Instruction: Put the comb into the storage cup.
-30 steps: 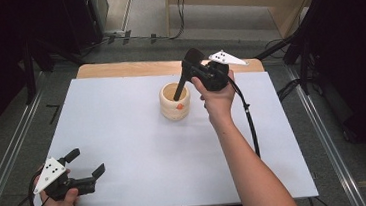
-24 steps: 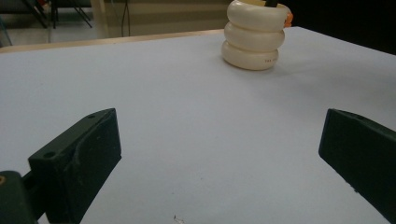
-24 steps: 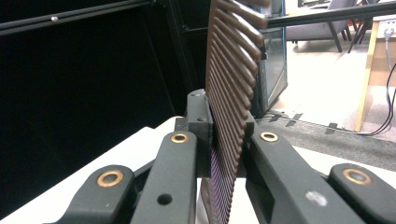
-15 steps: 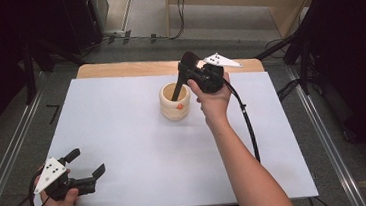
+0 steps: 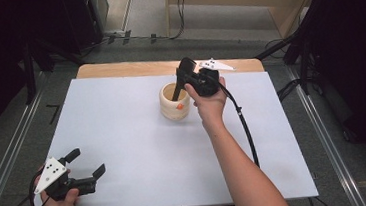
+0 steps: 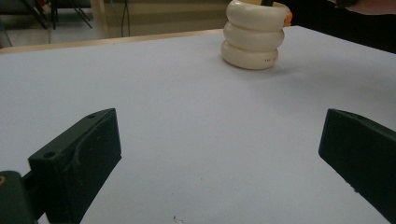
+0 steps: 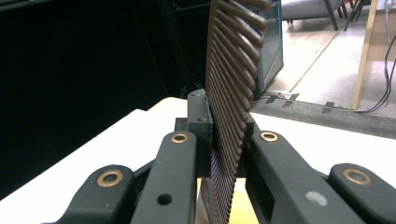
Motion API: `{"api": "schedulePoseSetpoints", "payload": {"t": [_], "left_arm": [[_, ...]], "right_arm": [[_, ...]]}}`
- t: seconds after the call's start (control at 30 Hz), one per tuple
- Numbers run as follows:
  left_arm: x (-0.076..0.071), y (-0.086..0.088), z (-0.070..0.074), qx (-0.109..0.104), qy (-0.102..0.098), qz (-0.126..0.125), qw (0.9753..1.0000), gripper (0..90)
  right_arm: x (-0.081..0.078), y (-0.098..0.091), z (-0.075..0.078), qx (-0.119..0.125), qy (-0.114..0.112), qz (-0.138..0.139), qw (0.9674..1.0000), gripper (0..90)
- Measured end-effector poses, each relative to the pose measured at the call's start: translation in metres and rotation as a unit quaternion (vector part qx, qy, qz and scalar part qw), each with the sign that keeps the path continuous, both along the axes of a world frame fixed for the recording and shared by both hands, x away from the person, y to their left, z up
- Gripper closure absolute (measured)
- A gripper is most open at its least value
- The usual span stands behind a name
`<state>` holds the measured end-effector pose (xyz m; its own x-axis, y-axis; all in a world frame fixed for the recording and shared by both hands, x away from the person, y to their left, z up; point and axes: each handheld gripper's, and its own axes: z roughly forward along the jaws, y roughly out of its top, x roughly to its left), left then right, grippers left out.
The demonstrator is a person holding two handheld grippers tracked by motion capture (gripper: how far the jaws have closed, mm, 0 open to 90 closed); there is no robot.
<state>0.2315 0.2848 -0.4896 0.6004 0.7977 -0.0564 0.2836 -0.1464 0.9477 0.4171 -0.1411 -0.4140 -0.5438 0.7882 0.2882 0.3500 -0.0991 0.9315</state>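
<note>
A brown comb (image 7: 231, 93) is clamped between the shut jaws of the right hand-held gripper (image 5: 183, 79) and already lowered partway into the cream ringed holder (image 5: 175, 102) near the surface's far edge, release being left, while the left hand-held gripper (image 5: 83, 164) is held wide open and empty at the near left corner.

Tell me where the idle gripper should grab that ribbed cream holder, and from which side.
Grip the holder across one of the grooves between its three stacked rings, coming in level from the near side; the grooves should seat the pads. The right gripper occupies the top.
</note>
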Motion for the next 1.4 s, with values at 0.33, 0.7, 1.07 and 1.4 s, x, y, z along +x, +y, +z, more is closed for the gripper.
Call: {"api": "schedulePoseSetpoints", "payload": {"t": [0.33, 0.7, 1.07, 1.4], "left_arm": [[0.000, 0.000, 0.000, 0.001, -0.001, 0.001, 1.0000, 0.0], [0.000, 0.000, 0.000, 0.003, -0.002, 0.001, 1.0000, 0.0], [-0.001, -0.001, 0.000, 0.003, -0.004, 0.000, 1.0000, 0.0], [-0.001, -0.001, 0.000, 0.005, -0.005, 0.000, 1.0000, 0.0]], "right_arm": [[0.002, 0.004, -0.011, -0.005, 0.014, 0.001, 0.9999, 82.4], [0.002, 0.003, -0.023, 0.017, 0.031, -0.004, 0.9994, 82.1], [0.004, -0.007, -0.023, 0.003, 0.071, -0.041, 0.9966, 45.4], [-0.001, -0.021, -0.023, -0.007, 0.071, -0.048, 0.9963, 30.1]]}}
